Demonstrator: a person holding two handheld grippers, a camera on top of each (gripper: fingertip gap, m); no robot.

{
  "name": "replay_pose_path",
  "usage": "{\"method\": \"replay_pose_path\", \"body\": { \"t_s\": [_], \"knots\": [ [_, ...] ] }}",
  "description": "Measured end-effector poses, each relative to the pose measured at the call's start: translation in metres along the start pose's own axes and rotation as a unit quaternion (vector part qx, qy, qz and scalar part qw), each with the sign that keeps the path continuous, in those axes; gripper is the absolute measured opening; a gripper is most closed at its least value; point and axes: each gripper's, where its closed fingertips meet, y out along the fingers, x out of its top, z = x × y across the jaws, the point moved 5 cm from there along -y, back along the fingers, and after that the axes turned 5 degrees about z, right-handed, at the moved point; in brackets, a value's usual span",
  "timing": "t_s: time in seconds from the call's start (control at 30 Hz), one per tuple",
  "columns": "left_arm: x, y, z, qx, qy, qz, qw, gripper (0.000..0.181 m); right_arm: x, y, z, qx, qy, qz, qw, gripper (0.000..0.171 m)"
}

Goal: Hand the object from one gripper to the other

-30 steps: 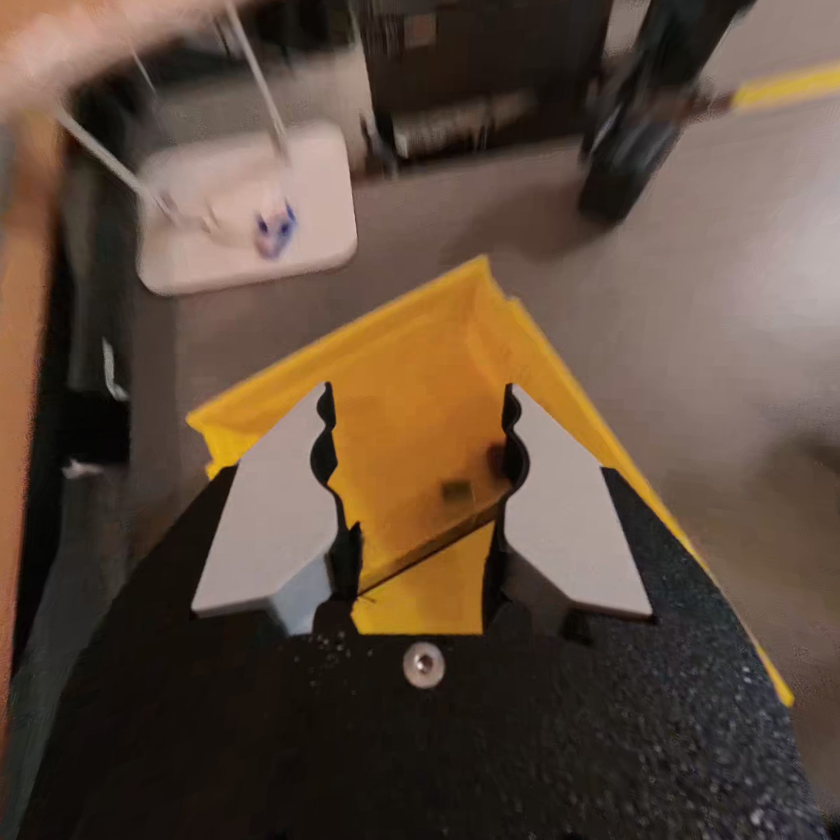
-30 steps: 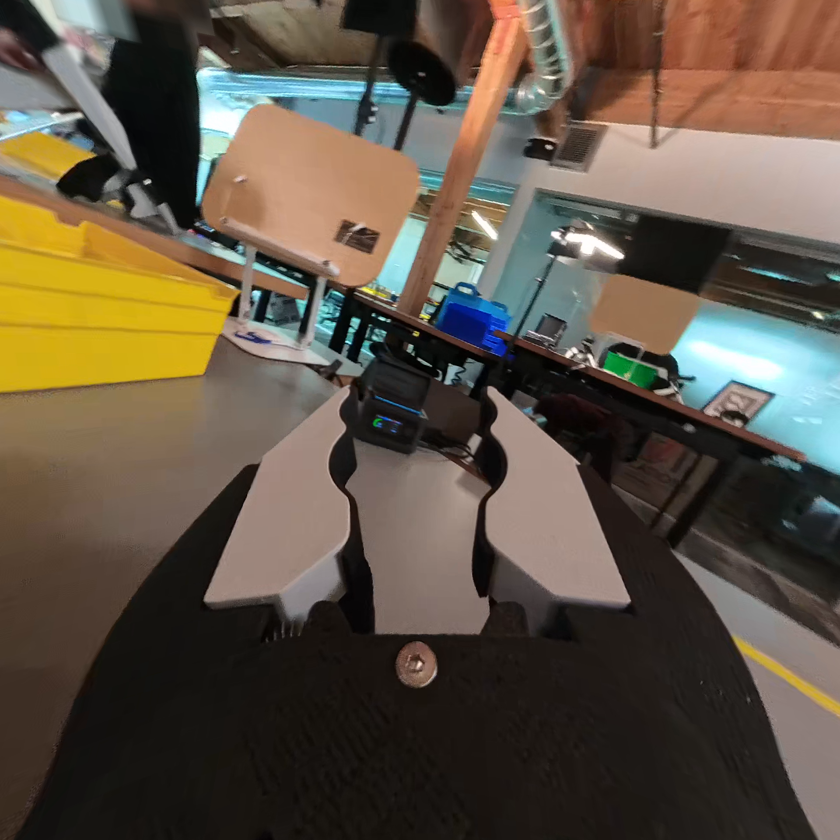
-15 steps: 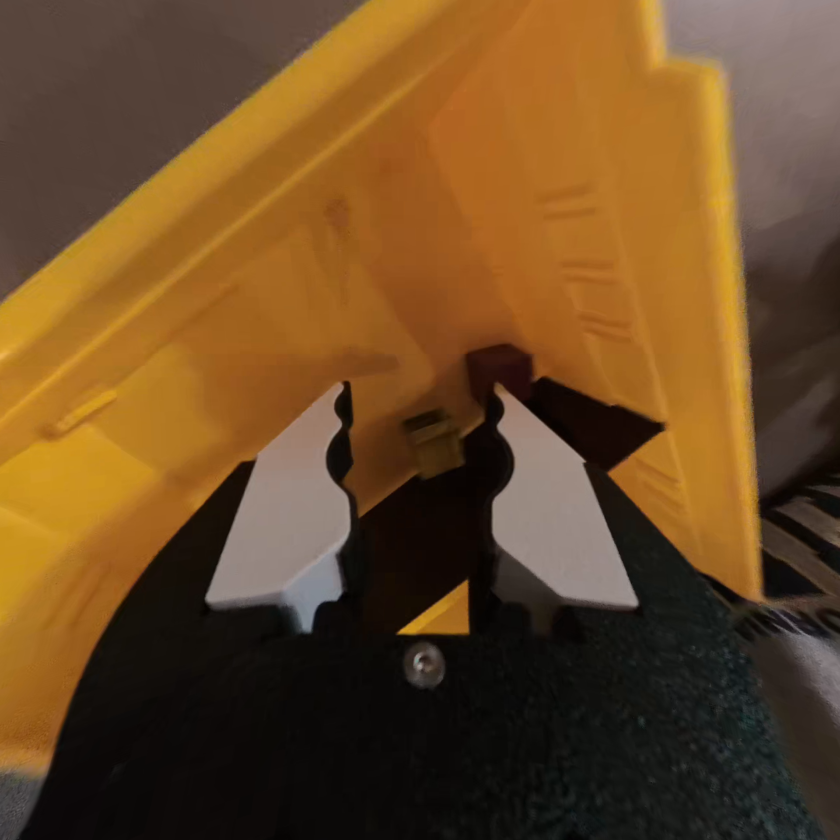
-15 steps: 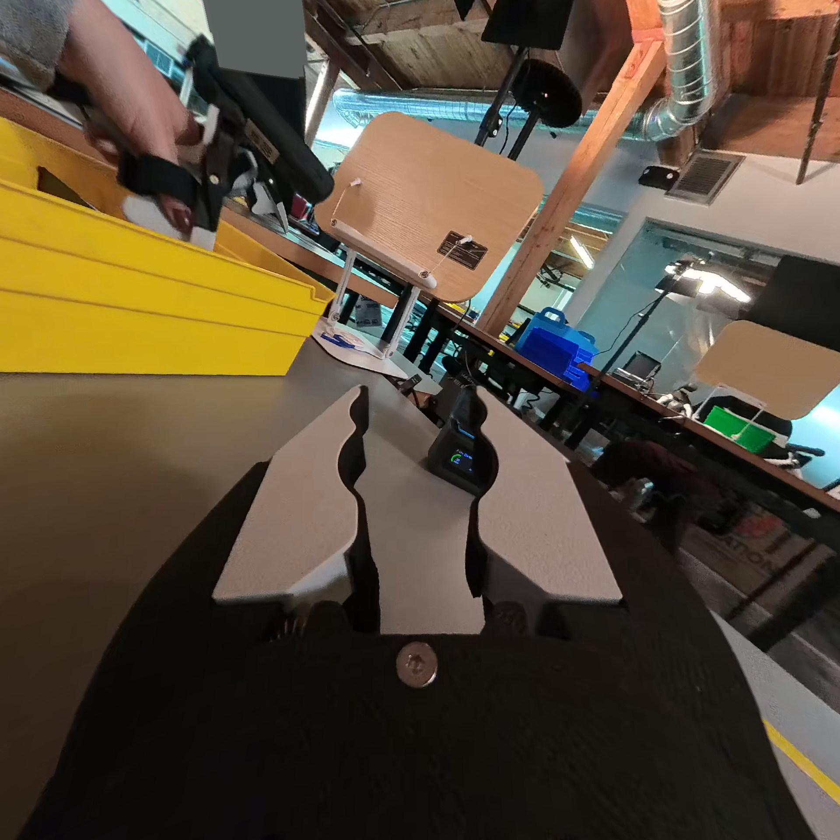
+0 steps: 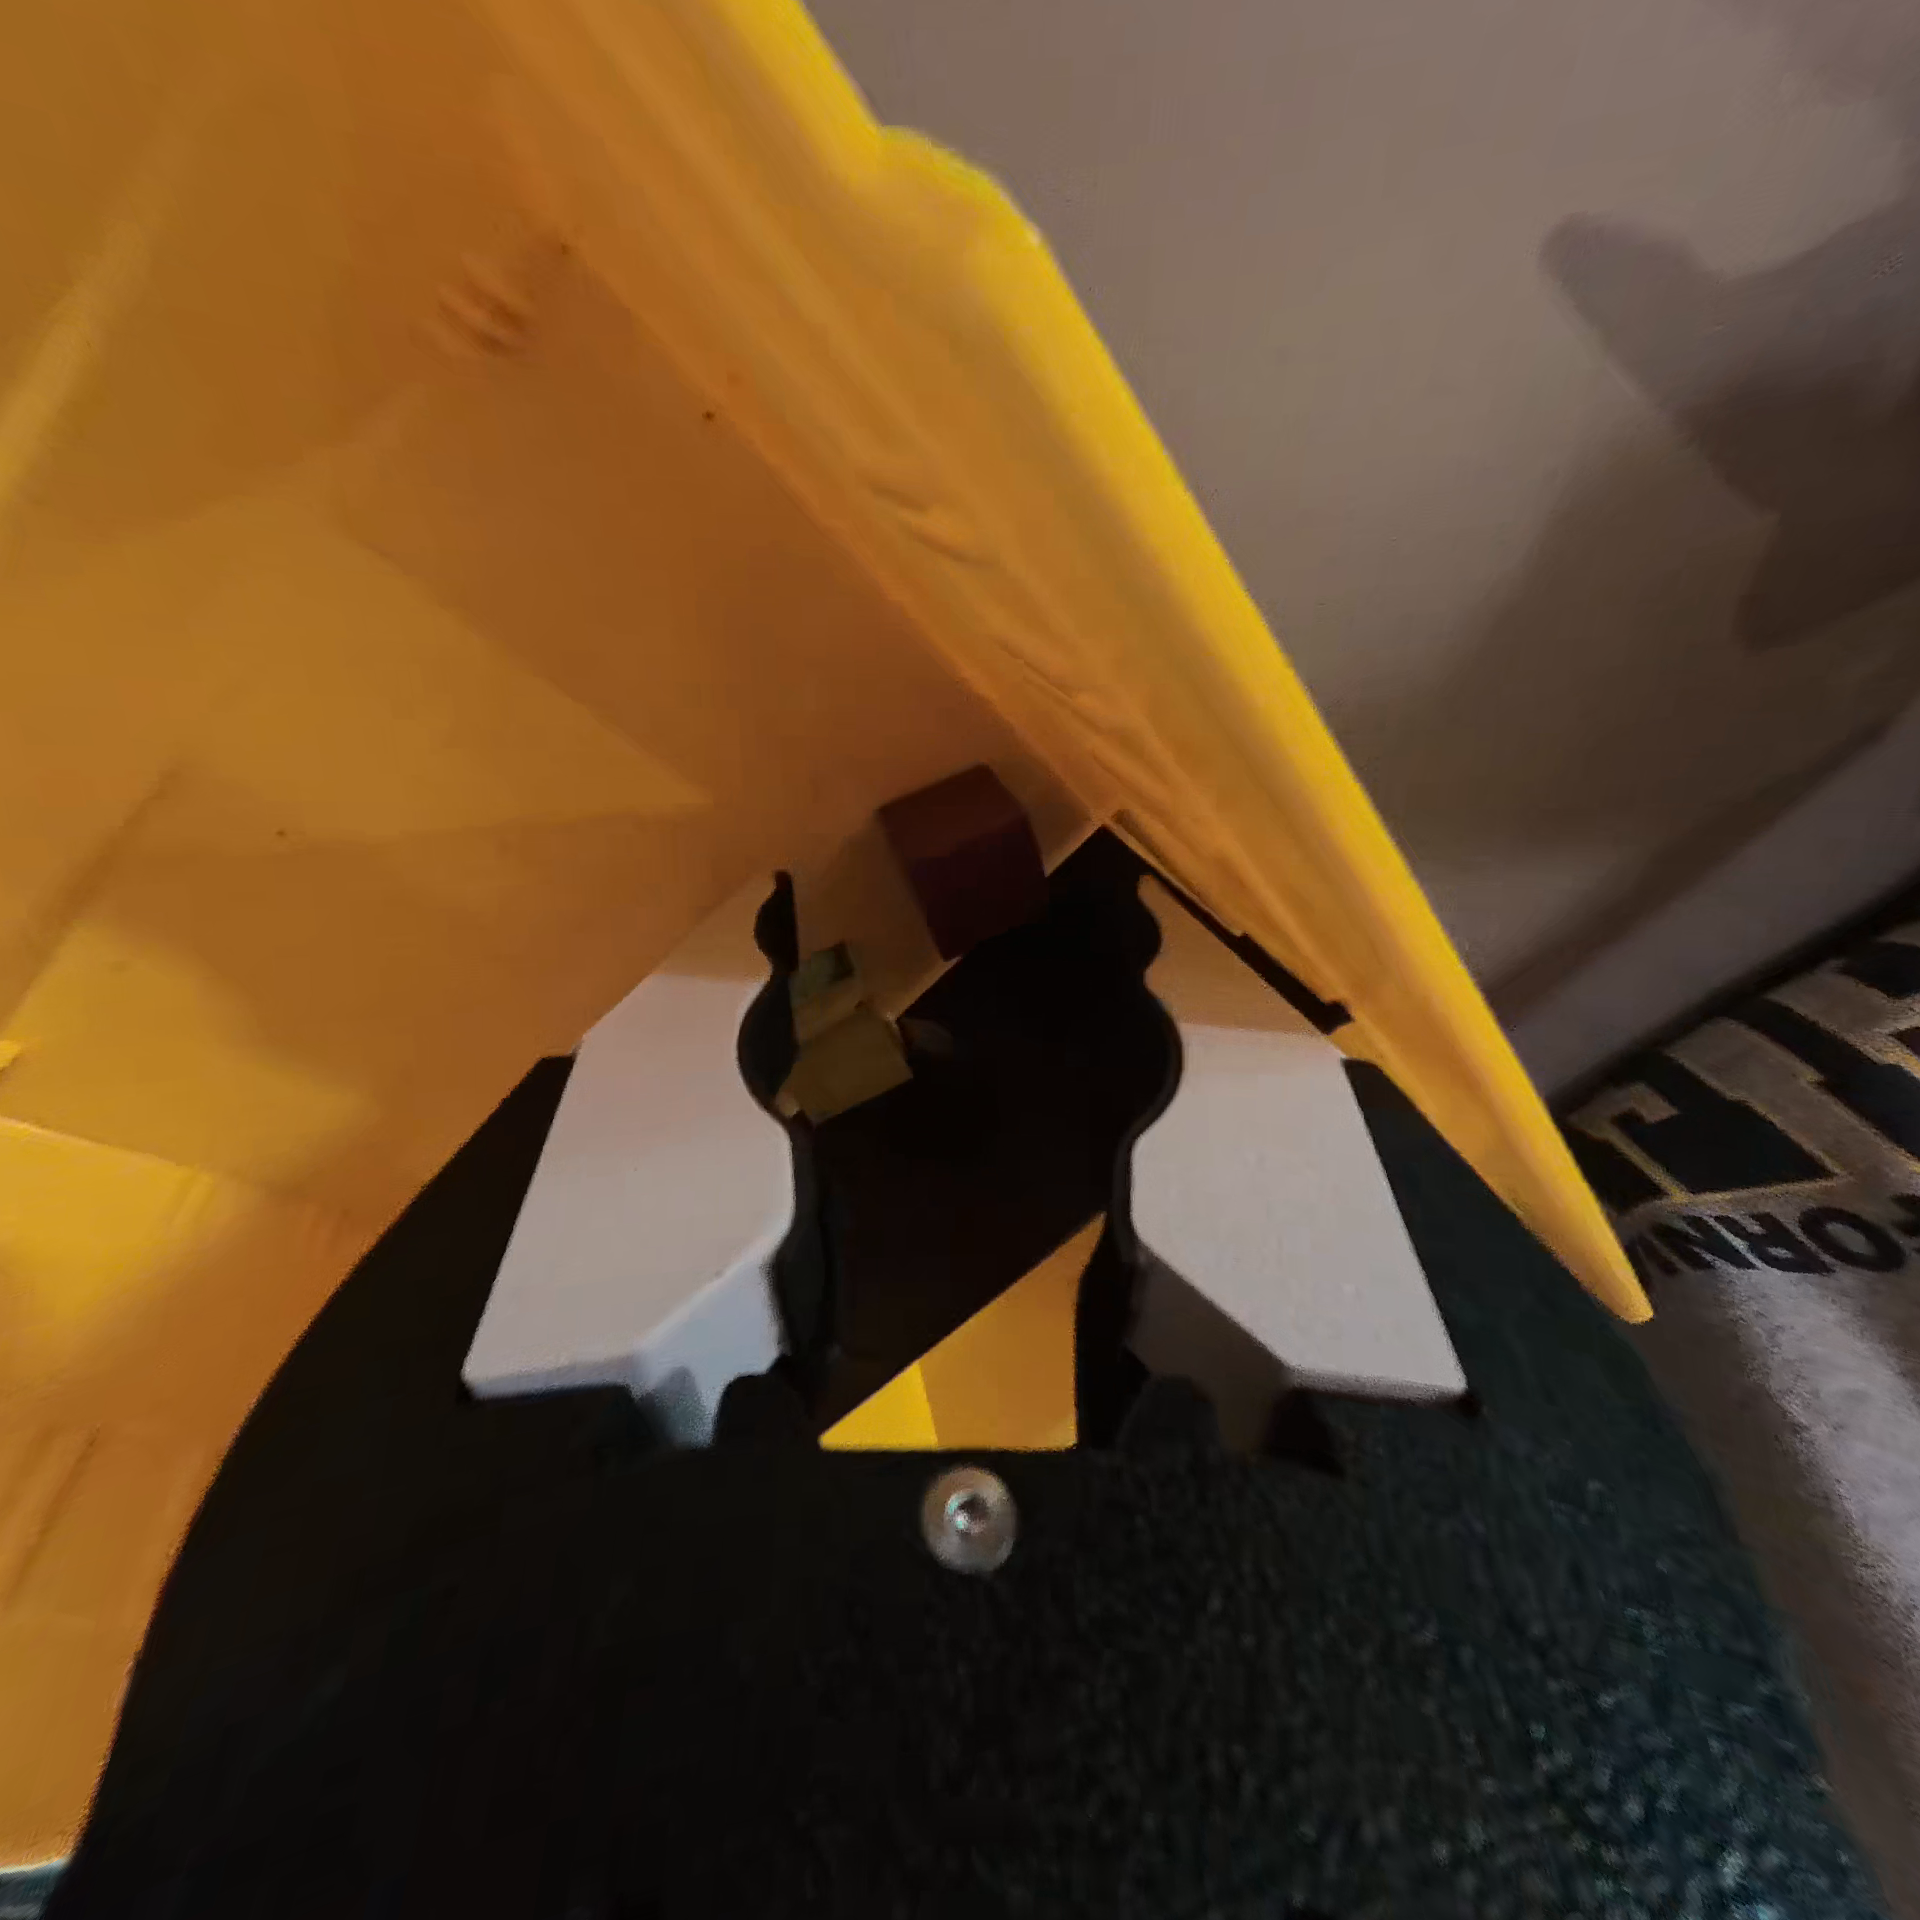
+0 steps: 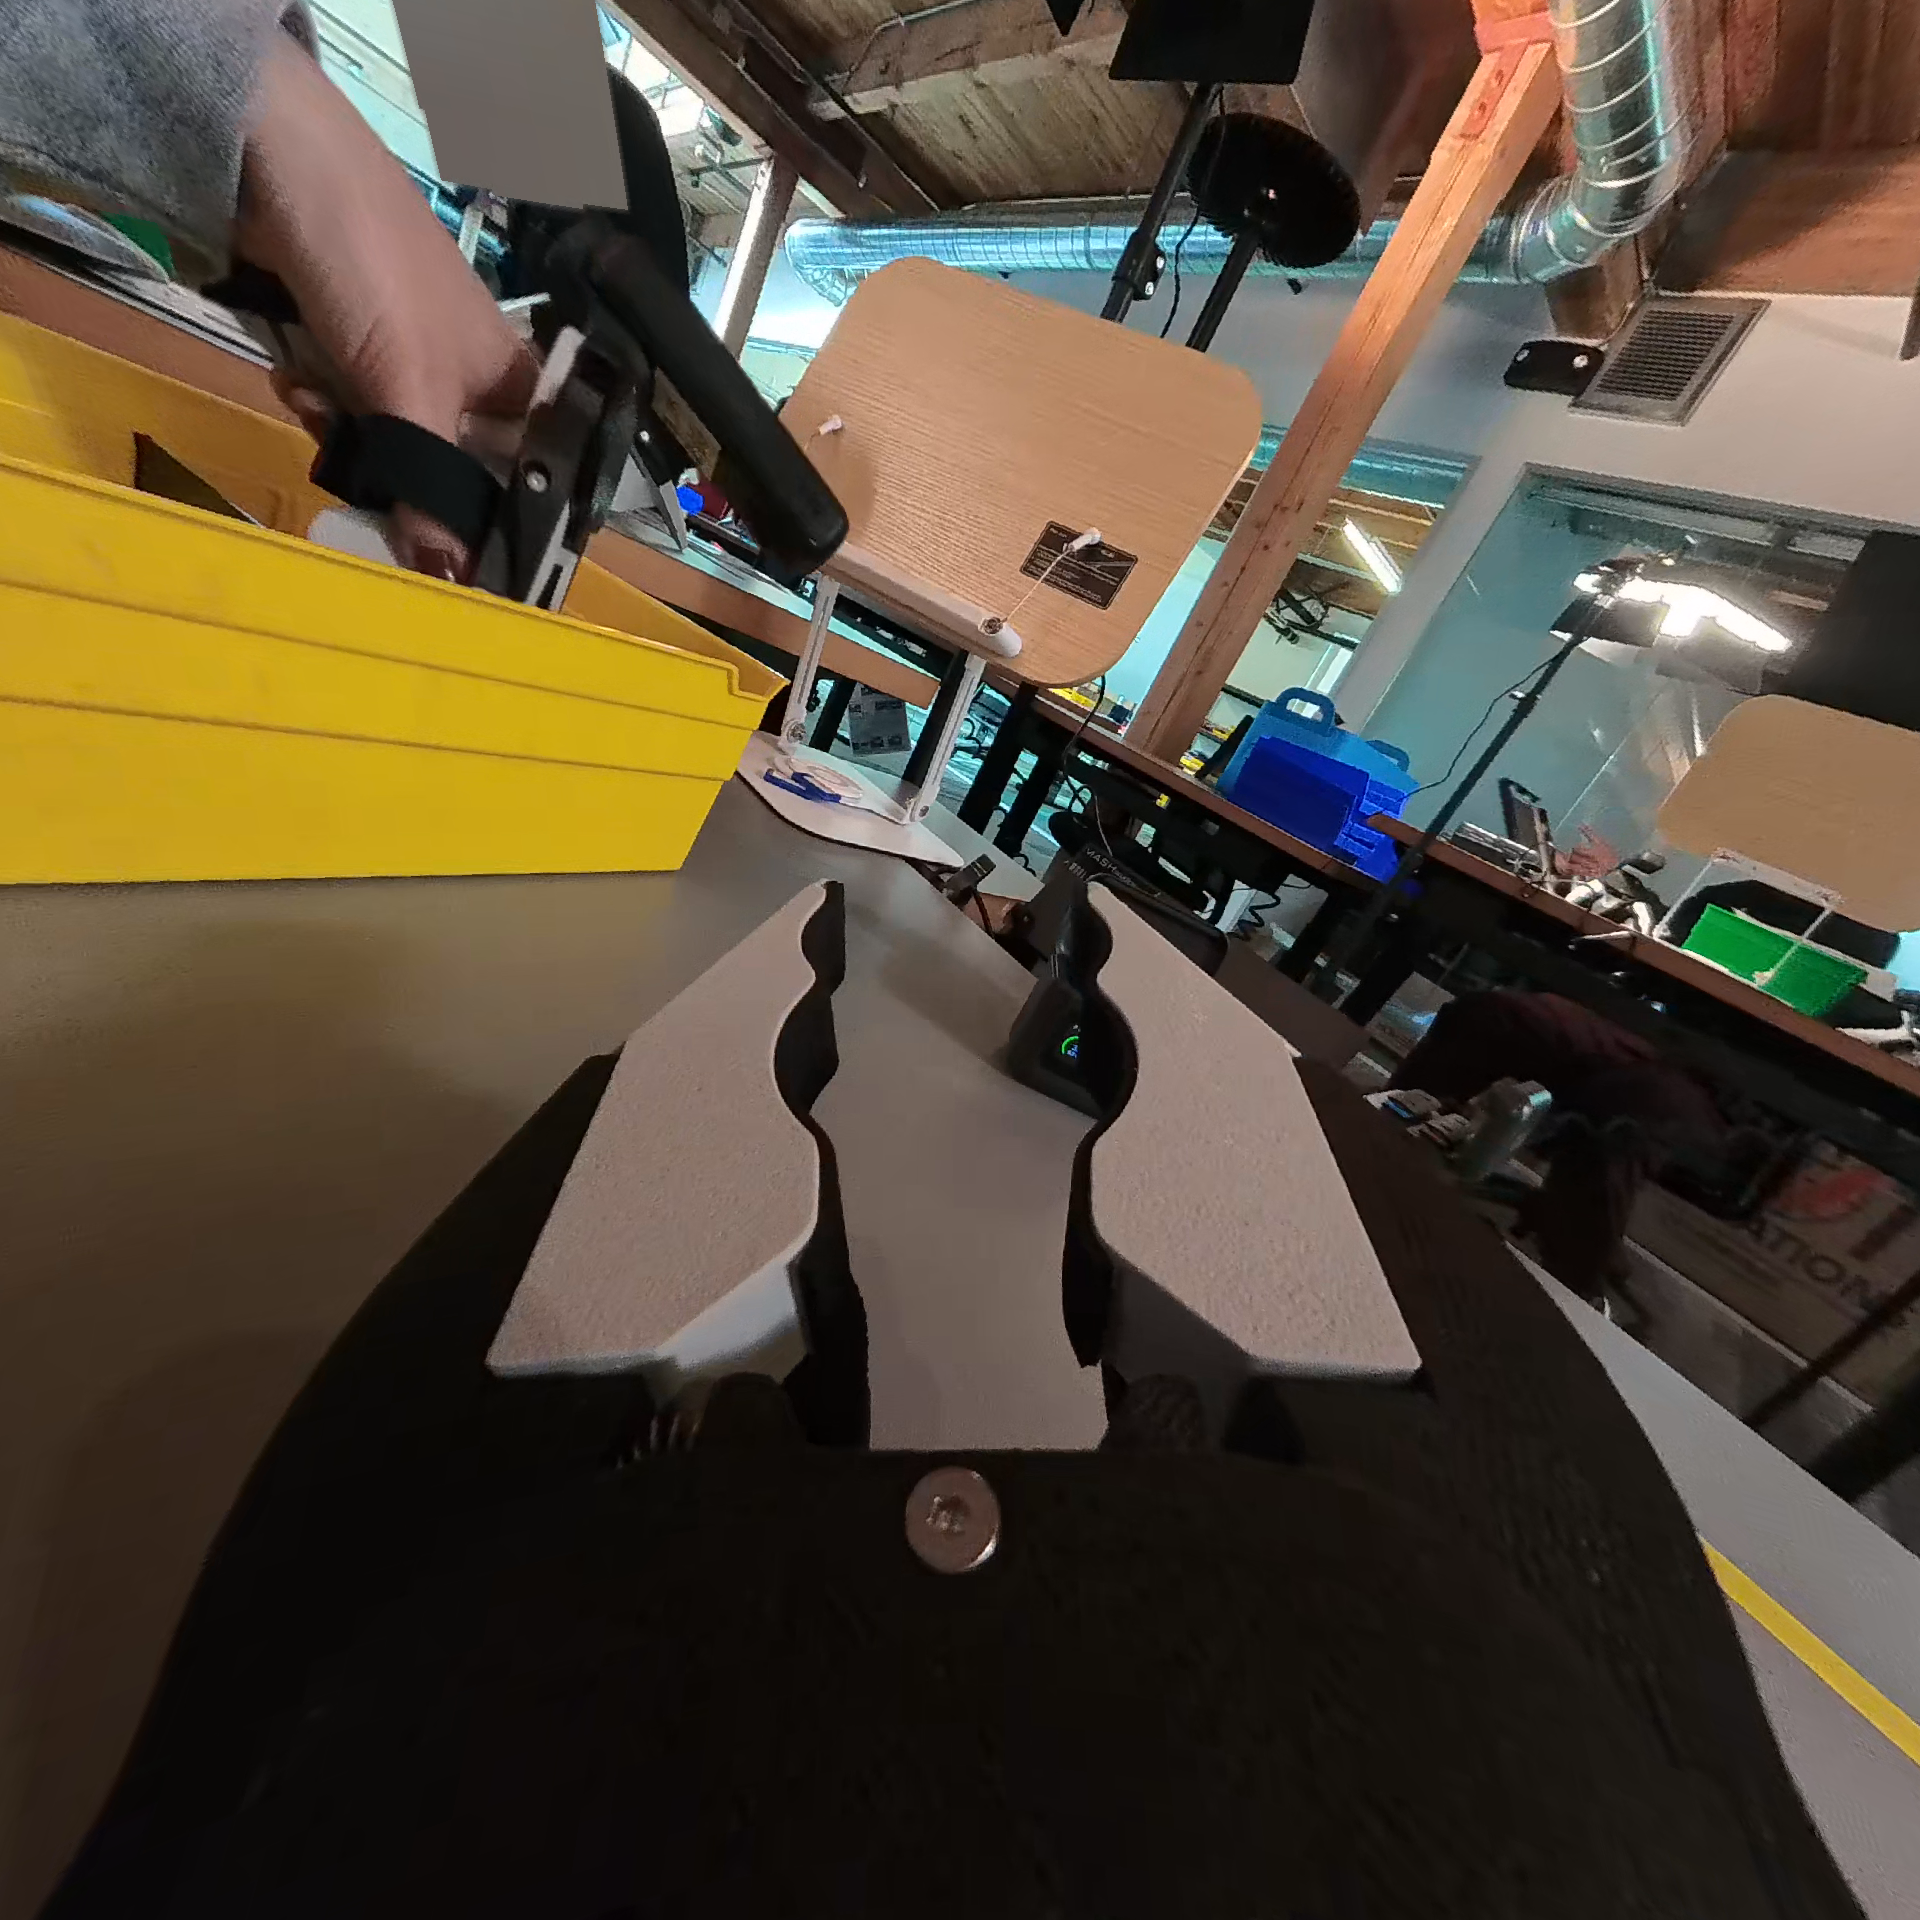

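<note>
In the left wrist view my left gripper [image 5: 961, 914] is open and reaches down into a yellow bin [image 5: 436, 499]. A dark red cube [image 5: 961, 857] lies on the bin floor near the wall, just ahead of the fingertips. A small yellow-green block [image 5: 836, 1049] lies against the inner edge of the left finger. In the right wrist view my right gripper [image 6: 961, 904] is open and empty, low over the grey table [image 6: 260, 1039]. The left gripper's handle and the hand holding it [image 6: 457, 416] show above the yellow bin [image 6: 343, 727] at the left.
A wooden board on a white stand [image 6: 1018, 468] stands behind the bin. A small black device with a lit screen [image 6: 1060, 1039] sits on the table by the right finger. Other tables with blue [image 6: 1314, 779] and green [image 6: 1777, 961] boxes stand farther back. My right tips are about 25 cm from the small yellow-green block [image 5: 836, 1049], my left tips only 4 cm.
My left gripper has gone down into the yellow bin and come close to the red cube and the yellow-green block. My right gripper has turned a little to the left, low over the table.
</note>
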Motion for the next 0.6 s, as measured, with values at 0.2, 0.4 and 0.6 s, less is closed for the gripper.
{"method": "replay_pose_path", "body": {
  "t_s": [0.2,0.4,0.6],
  "knots": [
    [0.0,0.0,-0.003,-0.009,-0.01,0.002,1.0,0.045,0.001,0.0,0.001,0.001,-0.005,-0.001,1.0,0.042],
    [0.002,0.002,0.01,-0.012,-0.044,-0.004,0.999,0.04,0.001,0.0,0.002,0.003,-0.008,-0.003,1.0,0.041],
    [0.001,-0.01,0.029,0.077,-0.06,-0.019,0.995,0.03,0.001,0.0,0.003,0.006,-0.009,-0.003,1.0,0.041]
  ]
}}
